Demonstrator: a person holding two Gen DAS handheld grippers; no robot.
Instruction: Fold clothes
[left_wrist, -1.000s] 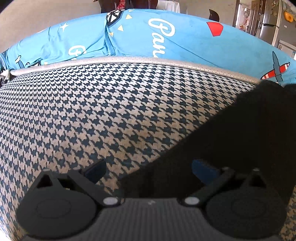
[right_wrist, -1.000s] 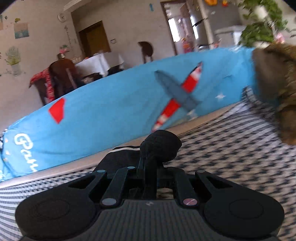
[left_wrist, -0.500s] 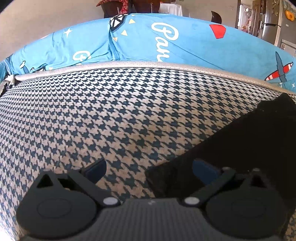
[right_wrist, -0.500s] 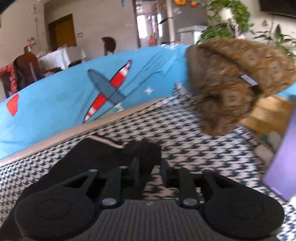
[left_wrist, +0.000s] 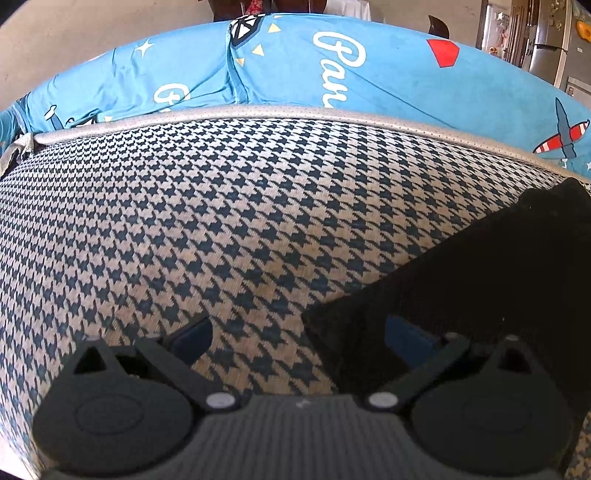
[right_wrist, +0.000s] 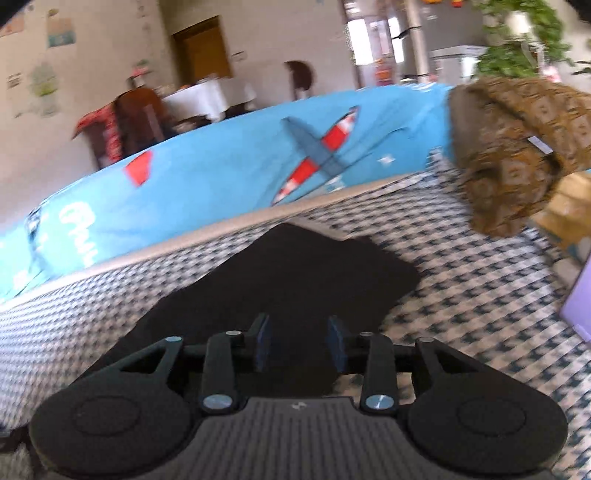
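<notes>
Black cloth, a dark garment (right_wrist: 295, 280), lies flat on the houndstooth cushion (left_wrist: 221, 221), its outline compact with straight edges and a rounded corner toward 3 o'clock in the right wrist view. In the left wrist view the same garment fills the 4 o'clock part of the picture, one corner reaching in near the middle.

The right claw (right_wrist: 299, 341) hovers over the near edge of the garment, its two blue-padded fingers spread with nothing between them. The left claw (left_wrist: 299, 332) is spread wider: one finger stands over bare cushion, the other over the garment's corner, and it pinches nothing.

Both claws being free of the cloth fits two stages: a fold just laid down and let go, or a reach toward the edges for a further fold. The pictures do not settle which. Any further fold would call for a firm pinch on a single edge, since the dark cloth hides its layers.

Beyond the cushion, at 12 o'clock, runs a blue printed cover (right_wrist: 221, 177); a brown patterned bundle (right_wrist: 517, 147) sits at 2 o'clock.
</notes>
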